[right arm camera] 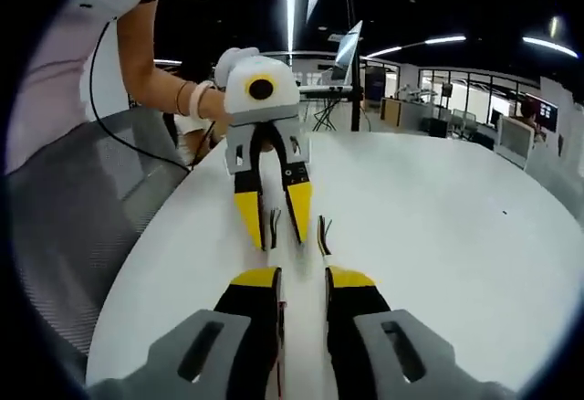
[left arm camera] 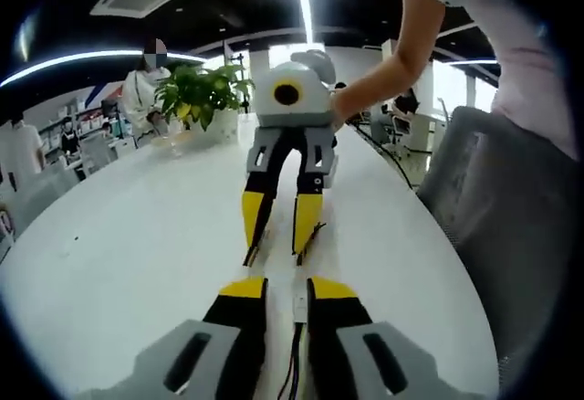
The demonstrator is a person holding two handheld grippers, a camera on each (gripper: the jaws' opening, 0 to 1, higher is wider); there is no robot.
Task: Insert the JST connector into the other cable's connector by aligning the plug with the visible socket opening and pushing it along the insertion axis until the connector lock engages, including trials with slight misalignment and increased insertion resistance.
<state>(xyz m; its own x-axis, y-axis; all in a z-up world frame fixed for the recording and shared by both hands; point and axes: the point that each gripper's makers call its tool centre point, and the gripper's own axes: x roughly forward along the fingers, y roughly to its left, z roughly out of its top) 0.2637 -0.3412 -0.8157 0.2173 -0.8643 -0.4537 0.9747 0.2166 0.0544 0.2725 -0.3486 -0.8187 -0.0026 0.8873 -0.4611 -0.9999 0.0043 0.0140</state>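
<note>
Left gripper view: the left tongs point(left arm camera: 285, 289), nearly closed, pinch a small white connector point(left arm camera: 299, 307) with a dark cable point(left arm camera: 292, 368) trailing near; the right tongs point(left arm camera: 281, 256) face them across the white worktop point(left arm camera: 137, 236), tips close together, a wire point(left arm camera: 315, 234) at one tip.

Right gripper view: the right tongs point(right arm camera: 303, 279) grip a thin wire, its plug too small to make out. The left tongs point(right arm camera: 276, 240) sit just beyond, apart. Mating appears not yet done; alignment and the push remain.

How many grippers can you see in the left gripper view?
2. The left gripper rises from the bottom with its jaws around a small white connector. The right gripper faces it from across the white table.
</note>
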